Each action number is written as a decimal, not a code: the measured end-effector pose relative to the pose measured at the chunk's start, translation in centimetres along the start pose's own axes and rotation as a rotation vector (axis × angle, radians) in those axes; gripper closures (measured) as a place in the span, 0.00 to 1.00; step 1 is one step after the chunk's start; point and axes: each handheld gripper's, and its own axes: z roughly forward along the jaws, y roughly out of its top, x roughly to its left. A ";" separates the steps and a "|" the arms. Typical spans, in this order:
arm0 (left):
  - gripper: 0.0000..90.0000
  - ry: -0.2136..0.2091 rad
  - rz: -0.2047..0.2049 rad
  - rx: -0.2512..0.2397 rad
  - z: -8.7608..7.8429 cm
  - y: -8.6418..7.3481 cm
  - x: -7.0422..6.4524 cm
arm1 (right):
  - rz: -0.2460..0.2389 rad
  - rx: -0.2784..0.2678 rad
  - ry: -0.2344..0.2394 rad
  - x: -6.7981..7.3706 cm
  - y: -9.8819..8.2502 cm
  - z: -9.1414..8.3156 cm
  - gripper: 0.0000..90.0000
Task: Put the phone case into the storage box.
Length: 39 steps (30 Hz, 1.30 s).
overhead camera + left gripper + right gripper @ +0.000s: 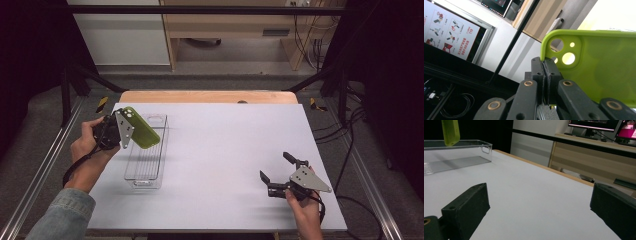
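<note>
The fingers (pixel 541 72) of the left gripper (pixel 120 131) are pressed together on the edge of a green phone case (pixel 141 128), beside its camera cut-outs, so that the case is pinched firmly. In the right gripper view, the right gripper (pixel 536 202) is seen with its jaws spread wide and nothing held between them.

Positions are given relative to the clear bin (pixel 133 179). The right gripper (pixel 277 175) is held low over the white table (pixel 225 140), well apart from the bin on the person's right and nearer the person. The case is held tilted in the air above the bin's far end, its lower end over the opening (contact with the rim cannot be confirmed). Beyond the bin lies the table's wooden far edge.

The step in hand is judged to be placing the case into the bin. It would be done well if the case were levelled lengthwise with the bin, lowered clear of the walls, and released only once supported by the ribbed floor.
</note>
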 end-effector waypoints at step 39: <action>0.98 0.066 0.212 0.001 1.5 1.5 -1.8 | 0.000 -0.001 0.008 0.0 0.0 0.0 0.03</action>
